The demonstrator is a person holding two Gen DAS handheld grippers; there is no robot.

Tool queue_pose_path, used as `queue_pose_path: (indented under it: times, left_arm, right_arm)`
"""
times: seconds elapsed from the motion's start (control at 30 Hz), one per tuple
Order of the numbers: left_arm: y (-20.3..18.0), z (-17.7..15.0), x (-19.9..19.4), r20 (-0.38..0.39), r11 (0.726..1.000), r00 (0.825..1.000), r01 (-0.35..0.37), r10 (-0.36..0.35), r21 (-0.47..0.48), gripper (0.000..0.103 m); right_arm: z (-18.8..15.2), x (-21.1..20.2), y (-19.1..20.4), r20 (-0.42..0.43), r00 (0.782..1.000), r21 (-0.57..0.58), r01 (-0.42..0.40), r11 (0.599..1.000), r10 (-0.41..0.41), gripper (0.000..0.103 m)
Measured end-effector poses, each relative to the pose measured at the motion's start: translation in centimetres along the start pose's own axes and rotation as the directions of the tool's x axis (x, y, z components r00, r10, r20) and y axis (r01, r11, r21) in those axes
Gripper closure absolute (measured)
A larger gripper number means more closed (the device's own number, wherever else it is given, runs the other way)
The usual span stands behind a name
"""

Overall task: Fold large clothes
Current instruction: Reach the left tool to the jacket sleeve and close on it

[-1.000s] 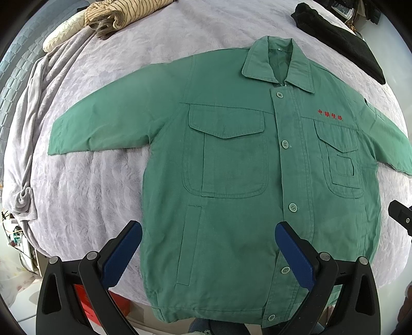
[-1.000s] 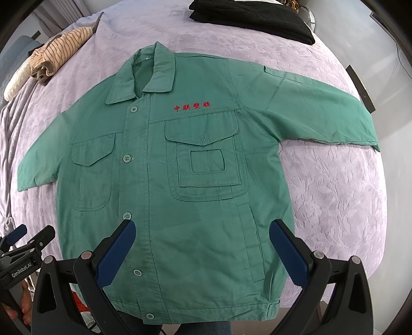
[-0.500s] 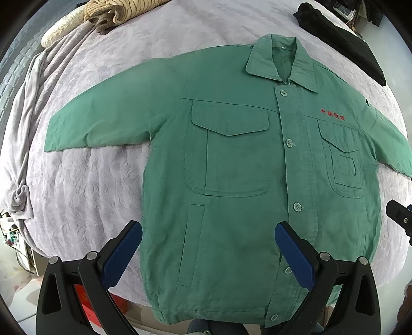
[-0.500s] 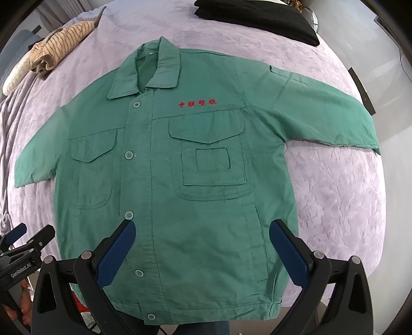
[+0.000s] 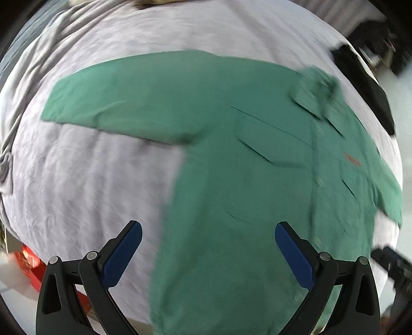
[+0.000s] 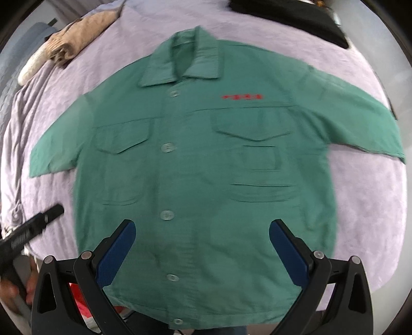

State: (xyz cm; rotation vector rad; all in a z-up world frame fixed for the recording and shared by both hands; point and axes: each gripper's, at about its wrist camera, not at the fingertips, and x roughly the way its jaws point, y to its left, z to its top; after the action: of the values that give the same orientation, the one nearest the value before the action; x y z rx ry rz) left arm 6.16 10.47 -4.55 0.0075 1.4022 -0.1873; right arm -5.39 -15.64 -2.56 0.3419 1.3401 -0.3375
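Green jacket (image 6: 195,165) spread flat on bed (image 6: 360,201), beneath left gripper (image 5: 208,253) and right gripper (image 6: 202,251), both spread apart

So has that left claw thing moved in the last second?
Yes. In its own view the green jacket and the bed cover slid right, so the left gripper swung left, toward the spread sleeve.

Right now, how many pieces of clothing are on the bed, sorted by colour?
Green: 1, the jacket, spread flat
Black: 1, a garment at the far edge
Tan: 1, a bundle at the far left corner
Total: 3
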Motion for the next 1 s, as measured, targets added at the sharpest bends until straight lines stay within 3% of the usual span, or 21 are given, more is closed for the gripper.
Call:
queue_pose_path:
  times: [0.27,0.33,0.63,0.8,0.87,0.93,1.0]
  left_arm:
    - [12.2,5.1,3.3,0.112,0.978,0.992,-0.04,0.063,-0.203,0.0]
    - [14.7,6.1,4.1,0.124,0.97,0.99,-0.037,0.069,-0.242,0.0]
    - [25.0,10.2,9.3,0.211,0.916,0.978,0.092,-0.008,-0.39,0.0]
    - [26.7,12.0,11.7,0.248,0.892,0.968,0.133,-0.024,-0.433,0.0]
    - [27.0,12.4,11.6,0.275,0.886,0.962,0.13,-0.004,-0.444,0.012]
    - [27.1,12.7,11.1,0.287,0.891,0.957,0.099,0.036,-0.442,0.062]
    - [27.6,12.9,10.8,0.315,0.898,0.949,0.154,-0.018,-0.411,0.095]
  right_arm:
    - [1.2,5.5,5.6,-0.063,0.997,-0.056,-0.049,0.997,0.046,0.0]
    - [1.4,6.6,6.4,-0.057,0.998,-0.071,-0.021,0.997,0.017,0.0]
    - [1.5,11.2,8.9,-0.046,0.998,-0.067,0.028,0.997,-0.031,0.0]
    - [1.5,12.3,12.1,-0.027,0.999,-0.131,0.024,0.991,-0.028,0.0]
    - [1.6,12.6,13.0,-0.019,0.999,-0.146,0.025,0.989,-0.028,0.0]
    - [1.7,12.8,14.0,-0.015,1.0,-0.149,0.013,0.989,-0.015,0.0]
    - [1.6,12.8,14.7,-0.01,1.0,-0.145,0.0,0.989,-0.001,0.0]
